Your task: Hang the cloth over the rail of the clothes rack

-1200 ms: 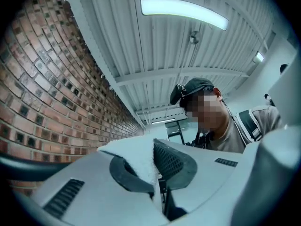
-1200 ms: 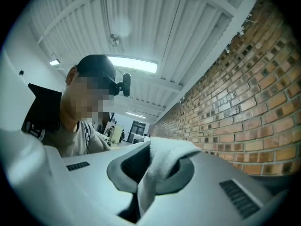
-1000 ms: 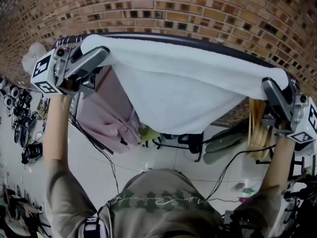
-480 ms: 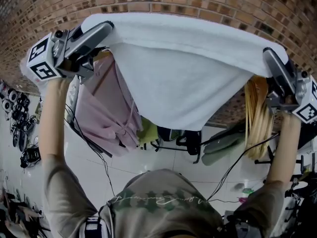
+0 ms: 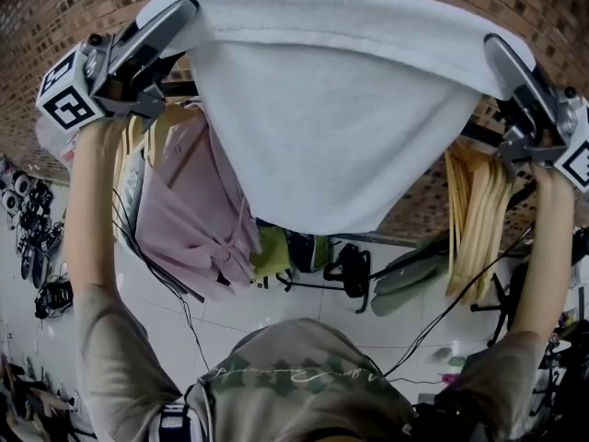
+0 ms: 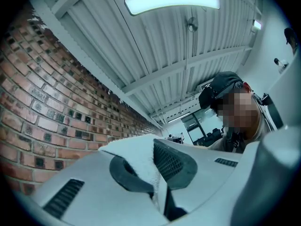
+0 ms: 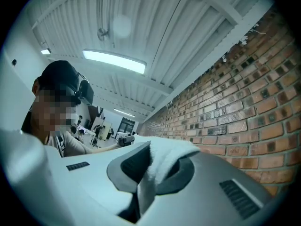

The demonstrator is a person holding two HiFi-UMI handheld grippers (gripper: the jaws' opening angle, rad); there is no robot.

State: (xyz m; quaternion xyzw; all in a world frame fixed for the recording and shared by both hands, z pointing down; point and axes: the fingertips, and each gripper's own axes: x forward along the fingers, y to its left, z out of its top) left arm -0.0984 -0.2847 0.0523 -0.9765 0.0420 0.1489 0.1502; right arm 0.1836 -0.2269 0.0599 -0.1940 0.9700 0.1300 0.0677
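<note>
Both arms up, overhead reach. White terry cloth [image 5: 331, 109] is stretched by its top edge between the two grippers and hangs in a deep belly toward the person, clear of the floor. Left gripper [image 5: 187, 9] has its jaws pressed together on the left corner, with a fold of pile squeezed between the dark pads in its own view [image 6: 155, 173]. Right gripper [image 5: 490, 44] pinches the right corner the same way [image 7: 150, 168], white cloth bulging out of the closed pads. The stretched edge runs left to right, and as far as I can tell it lies parallel to the black metal rail of the clothes rack [image 5: 180, 88]. That rail shows only in short lengths, below the held edge and on its far side, toward the red brick wall [image 5: 55, 7]. Neither gripper is nearer than the other; each stands at one end. A pink garment [image 5: 193, 219] hangs under the rail on the left, and pale wooden hangers [image 5: 474, 219] on the right. Compared with a second ago, both grippers are higher: the cloth's edge then sat level with the rail and now rides above it. Judgement: the edge must carry forward over the rail, then come down.
</note>
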